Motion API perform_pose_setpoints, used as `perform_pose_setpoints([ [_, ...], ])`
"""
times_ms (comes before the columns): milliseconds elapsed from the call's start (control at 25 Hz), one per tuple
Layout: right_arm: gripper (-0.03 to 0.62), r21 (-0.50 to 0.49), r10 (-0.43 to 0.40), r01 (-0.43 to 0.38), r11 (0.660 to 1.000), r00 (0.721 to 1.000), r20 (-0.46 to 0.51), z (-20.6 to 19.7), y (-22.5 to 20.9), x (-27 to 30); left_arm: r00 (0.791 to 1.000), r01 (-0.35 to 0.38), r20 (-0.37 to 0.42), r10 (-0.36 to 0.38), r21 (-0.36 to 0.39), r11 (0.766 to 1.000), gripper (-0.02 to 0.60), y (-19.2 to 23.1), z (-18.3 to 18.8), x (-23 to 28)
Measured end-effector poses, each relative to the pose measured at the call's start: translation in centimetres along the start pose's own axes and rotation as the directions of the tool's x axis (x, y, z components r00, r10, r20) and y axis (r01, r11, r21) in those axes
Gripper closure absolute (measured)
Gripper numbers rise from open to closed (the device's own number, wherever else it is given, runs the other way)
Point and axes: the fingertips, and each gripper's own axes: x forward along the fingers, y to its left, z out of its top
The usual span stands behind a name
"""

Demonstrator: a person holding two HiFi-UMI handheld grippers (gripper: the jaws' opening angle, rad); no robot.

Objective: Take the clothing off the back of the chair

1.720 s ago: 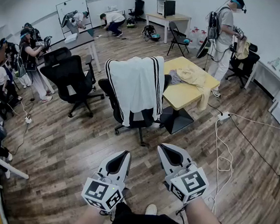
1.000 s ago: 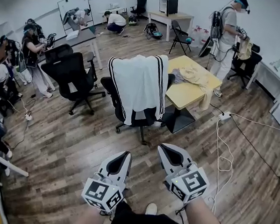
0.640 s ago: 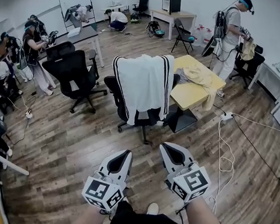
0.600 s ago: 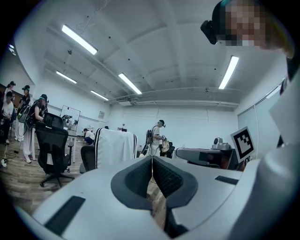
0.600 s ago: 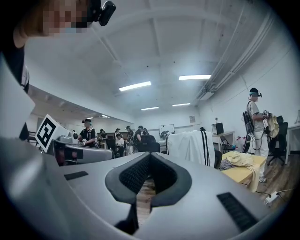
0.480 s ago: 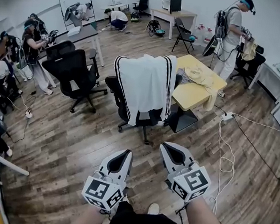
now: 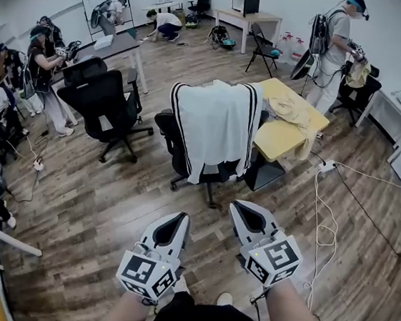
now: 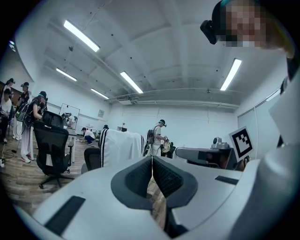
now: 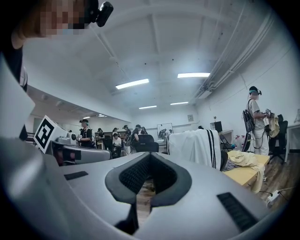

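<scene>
left gripper point(image 7: 178, 220): jaws closed tip to tip, nothing held.
right gripper point(image 7: 238, 208): jaws closed, nothing held.
clothing point(image 7: 217, 126): white, black-striped, draped over chair point(image 7: 169, 132) back, well apart from both grippers.

No readable text.
Only square coded markers, on the left gripper point(image 7: 181, 217) and right gripper point(image 7: 234, 205); no letters or numbers legible.

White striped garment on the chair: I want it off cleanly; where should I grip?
Likely the garment at its top fold over the chair back; come from the near side and lift upward, since it hangs draped down that face.
</scene>
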Motion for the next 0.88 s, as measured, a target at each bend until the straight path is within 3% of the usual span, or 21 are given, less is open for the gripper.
perform_pose_setpoints([
  [880,0.58,0.006,-0.084,0.084,0.996,0.996,-0.029,-0.5,-0.8,13.1,0.995,0.091,-0.033,-0.091,-0.014,0.996,0.561,11.9,0.7,4.4],
])
